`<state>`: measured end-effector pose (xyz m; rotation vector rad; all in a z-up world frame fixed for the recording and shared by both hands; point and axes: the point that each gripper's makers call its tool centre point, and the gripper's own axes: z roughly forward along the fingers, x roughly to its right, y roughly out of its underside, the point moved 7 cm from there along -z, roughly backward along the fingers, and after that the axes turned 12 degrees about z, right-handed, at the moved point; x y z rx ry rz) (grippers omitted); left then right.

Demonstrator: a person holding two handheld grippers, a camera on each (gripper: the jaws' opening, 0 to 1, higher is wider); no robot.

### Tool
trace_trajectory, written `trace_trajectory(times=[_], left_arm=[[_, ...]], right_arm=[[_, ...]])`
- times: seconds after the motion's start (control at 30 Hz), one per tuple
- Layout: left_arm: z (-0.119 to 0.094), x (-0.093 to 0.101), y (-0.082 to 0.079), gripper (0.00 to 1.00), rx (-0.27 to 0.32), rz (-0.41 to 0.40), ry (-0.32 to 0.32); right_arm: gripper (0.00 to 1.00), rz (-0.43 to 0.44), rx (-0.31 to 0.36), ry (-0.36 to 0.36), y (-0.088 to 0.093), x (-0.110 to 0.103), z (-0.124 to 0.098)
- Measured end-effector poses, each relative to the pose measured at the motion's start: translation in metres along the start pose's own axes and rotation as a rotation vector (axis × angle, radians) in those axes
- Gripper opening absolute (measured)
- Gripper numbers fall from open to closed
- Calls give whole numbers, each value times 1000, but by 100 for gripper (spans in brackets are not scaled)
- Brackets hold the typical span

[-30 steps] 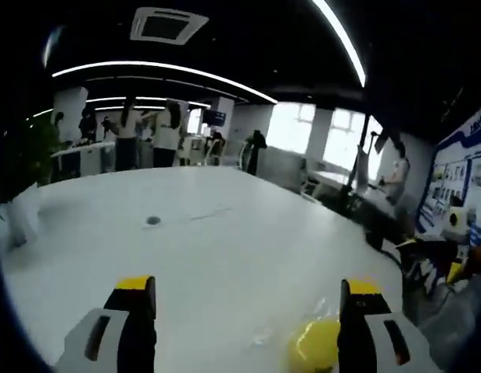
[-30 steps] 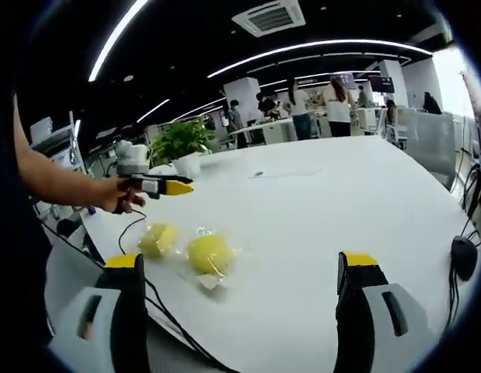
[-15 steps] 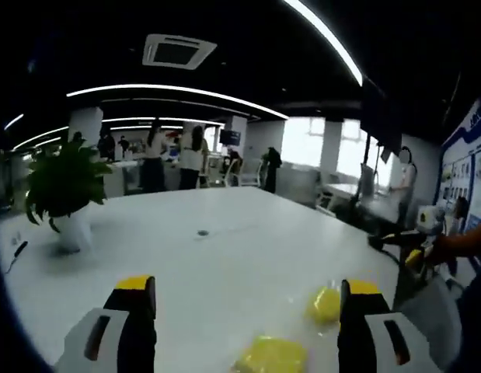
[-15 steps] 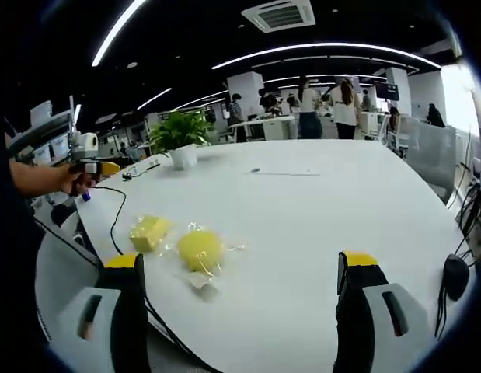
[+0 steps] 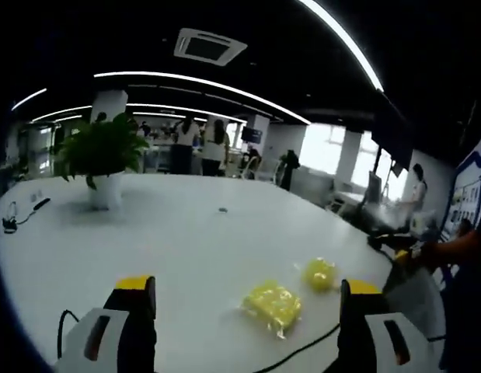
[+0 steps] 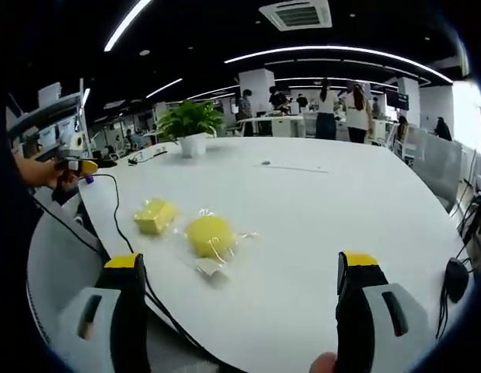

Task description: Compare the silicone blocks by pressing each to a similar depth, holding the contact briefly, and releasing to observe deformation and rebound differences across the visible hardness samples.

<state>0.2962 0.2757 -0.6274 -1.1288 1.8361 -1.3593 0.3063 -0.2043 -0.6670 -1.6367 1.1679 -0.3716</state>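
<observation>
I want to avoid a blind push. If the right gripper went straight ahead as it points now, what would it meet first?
Probably bare white table. The right gripper is open, and the round yellow silicone block sits left of centre, so it would likely pass beside it; depth is unclear.

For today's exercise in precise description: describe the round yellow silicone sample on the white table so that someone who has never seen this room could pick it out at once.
Start at the big white table and find the black cable near its edge. Two yellow pieces lie just past the cable; the round sample is the dome-shaped one in crinkly clear wrap. Its neighbour, the block, is flat and squarish.
</observation>
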Motion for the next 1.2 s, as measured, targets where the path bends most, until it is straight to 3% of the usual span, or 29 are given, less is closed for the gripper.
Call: trace_trajectory(times=[0.07,0.2,0.63,1.2], left_arm=[[-2,1,2,100,-4,1,0],[-4,7,1,100,-13,17,12],[-7,9,-5,100,-4,16,15],[-4,8,5,100,-37,22,19]], right_arm=[[97,-9,31,-15,-1,-3,-2],[97,29,-3,8,4,1,-3],[97,60,5,23,13,-1,-9],[97,62,0,28,11,3,-7]])
